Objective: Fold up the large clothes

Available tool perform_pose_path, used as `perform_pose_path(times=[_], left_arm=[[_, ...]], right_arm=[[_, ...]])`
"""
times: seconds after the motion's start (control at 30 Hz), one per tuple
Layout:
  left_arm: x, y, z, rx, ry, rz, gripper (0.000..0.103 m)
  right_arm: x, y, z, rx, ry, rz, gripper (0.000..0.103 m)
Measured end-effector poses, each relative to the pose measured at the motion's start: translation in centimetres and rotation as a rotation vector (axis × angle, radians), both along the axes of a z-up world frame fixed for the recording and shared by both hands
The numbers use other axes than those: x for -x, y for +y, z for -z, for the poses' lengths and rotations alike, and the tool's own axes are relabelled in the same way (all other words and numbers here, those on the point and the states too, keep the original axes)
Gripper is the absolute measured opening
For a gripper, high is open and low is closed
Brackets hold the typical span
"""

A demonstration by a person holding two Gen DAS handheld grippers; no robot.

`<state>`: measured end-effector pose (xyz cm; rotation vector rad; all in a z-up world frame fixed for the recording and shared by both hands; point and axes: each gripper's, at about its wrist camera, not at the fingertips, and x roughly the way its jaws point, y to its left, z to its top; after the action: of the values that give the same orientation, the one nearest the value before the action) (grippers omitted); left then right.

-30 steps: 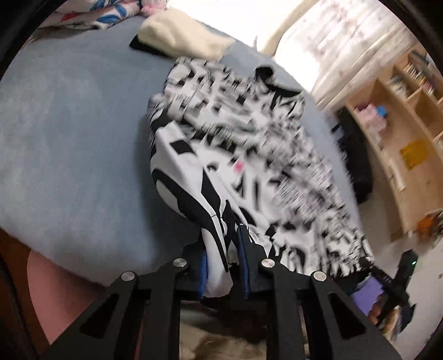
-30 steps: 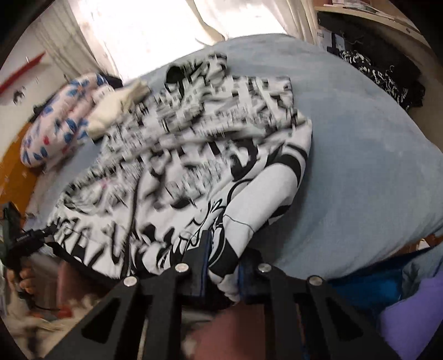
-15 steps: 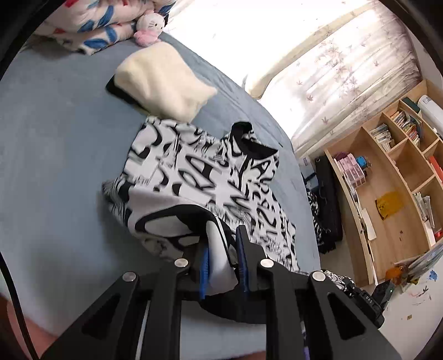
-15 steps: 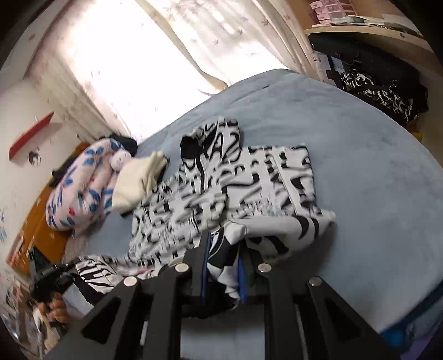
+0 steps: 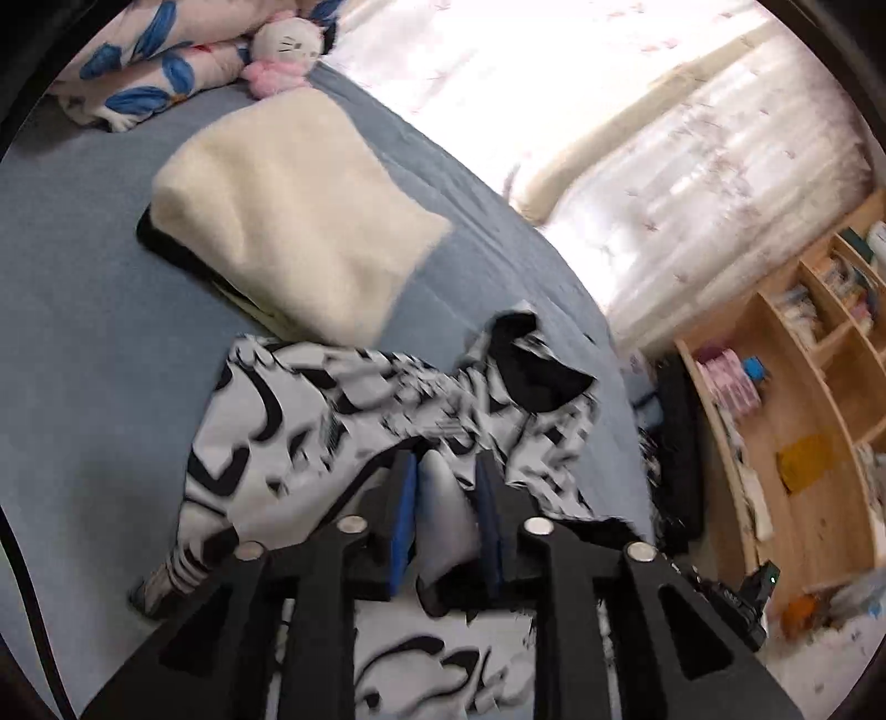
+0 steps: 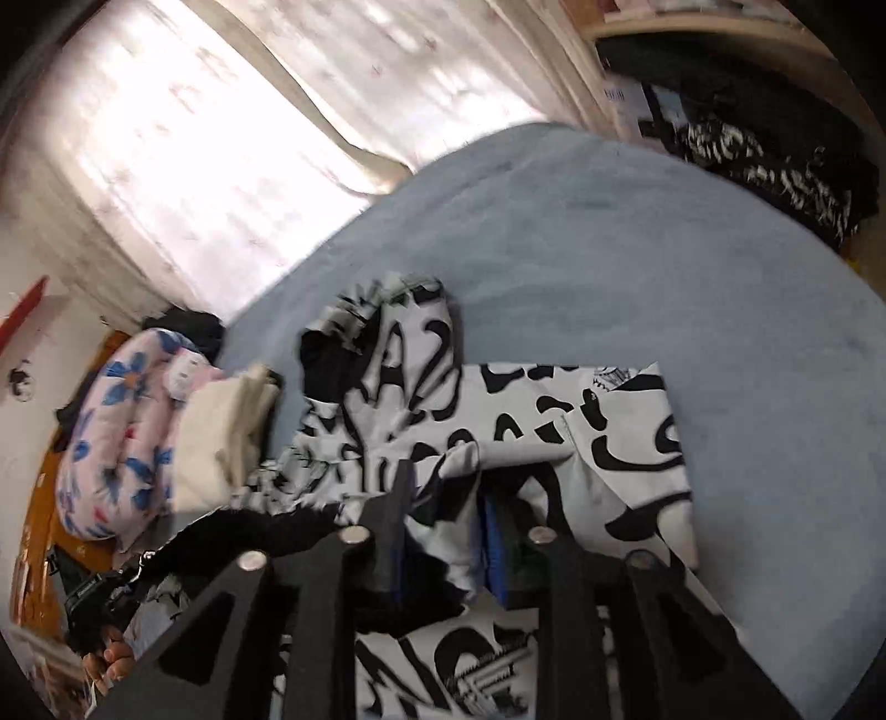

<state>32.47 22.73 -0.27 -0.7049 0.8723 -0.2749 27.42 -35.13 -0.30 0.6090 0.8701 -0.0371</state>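
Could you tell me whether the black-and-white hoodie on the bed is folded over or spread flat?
Folded over: the hoodie's lower half lies doubled up onto its chest below the hood, on the bed.

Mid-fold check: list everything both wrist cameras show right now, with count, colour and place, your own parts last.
hoodie: one, black-and-white print, on the bed, hem folded toward the hood
bed: one, blue-grey cover, under everything
cream garment: one, folded, beyond the hoodie
floral pillow: one, pink with blue flowers, at the bed's head
plush toy: one, white and pink, by the pillow
bookshelf: one, wooden, beside the bed
left gripper: fingers just been opening, fabric between
right gripper: same
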Motion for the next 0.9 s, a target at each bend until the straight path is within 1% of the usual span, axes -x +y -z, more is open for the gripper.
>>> perform_pose_path(times=[0.03, 0.07, 0.1, 0.13, 0.2, 0.27, 0.37, 0.4, 0.47, 0.5, 0.53, 0.57, 0.6, 0.67, 0.73, 0.77, 0.9], left_arm=[[-0.7, 0.0, 0.6, -0.013, 0.005, -0.015, 0.034], [-1.3, 0.1, 1.3, -0.024, 0.014, -0.024, 0.037], [-1.9, 0.0, 1.8, -0.033, 0.024, -0.029, 0.042], [-2.5, -0.1, 2.6, -0.050, 0.037, -0.033, 0.042], [-3.3, -0.3, 3.7, -0.101, 0.057, -0.025, 0.042], [-3.9, -0.9, 4.7, -0.166, 0.073, 0.008, 0.042], [-5.1, -1.9, 6.5, -0.267, 0.106, 0.066, 0.043], [-5.7, -2.4, 7.4, -0.303, 0.125, 0.101, 0.043], [-6.6, -3.1, 8.6, -0.342, 0.158, 0.159, 0.045], [-7.1, -3.4, 9.1, -0.358, 0.173, 0.192, 0.046], [-7.7, -3.8, 9.8, -0.391, 0.193, 0.217, 0.046], [-8.0, -4.0, 10.2, -0.411, 0.201, 0.226, 0.047], [-8.6, -4.4, 10.7, -0.435, 0.211, 0.250, 0.048], [-9.5, -5.0, 11.2, -0.446, 0.217, 0.287, 0.051], [-10.2, -5.6, 11.5, -0.463, 0.212, 0.313, 0.061], [-10.5, -5.9, 11.6, -0.473, 0.209, 0.326, 0.062], [-11.7, -7.1, 12.3, -0.508, 0.201, 0.357, 0.073]], right_arm=[[-1.0, -0.1, 0.9, -0.010, 0.027, 0.006, 0.037], [-1.5, -0.2, 1.6, -0.020, 0.042, 0.014, 0.042], [-1.9, -0.2, 2.0, -0.026, 0.041, 0.018, 0.052], [-1.9, -0.2, 2.4, -0.032, 0.032, 0.017, 0.061], [-2.2, -0.4, 2.7, -0.026, 0.016, 0.010, 0.067], [-2.3, -0.7, 3.1, 0.013, 0.018, 0.004, 0.067], [-2.8, -1.6, 4.1, 0.092, 0.054, -0.008, 0.067], [-3.1, -1.9, 4.6, 0.117, 0.071, -0.011, 0.067], [-3.8, -2.5, 5.9, 0.167, 0.106, -0.041, 0.067], [-4.3, -2.7, 6.6, 0.182, 0.131, -0.068, 0.067], [-4.8, -2.8, 7.5, 0.192, 0.164, -0.094, 0.067], [-5.5, -3.0, 8.6, 0.194, 0.199, -0.123, 0.067], [-5.8, -3.0, 9.2, 0.195, 0.213, -0.139, 0.067], [-6.7, -3.0, 10.3, 0.194, 0.239, -0.168, 0.067], [-7.7, -2.8, 11.1, 0.188, 0.254, -0.198, 0.067], [-8.3, -2.6, 11.7, 0.185, 0.265, -0.216, 0.067], [-9.6, -1.6, 12.7, 0.236, 0.276, -0.246, 0.067]])
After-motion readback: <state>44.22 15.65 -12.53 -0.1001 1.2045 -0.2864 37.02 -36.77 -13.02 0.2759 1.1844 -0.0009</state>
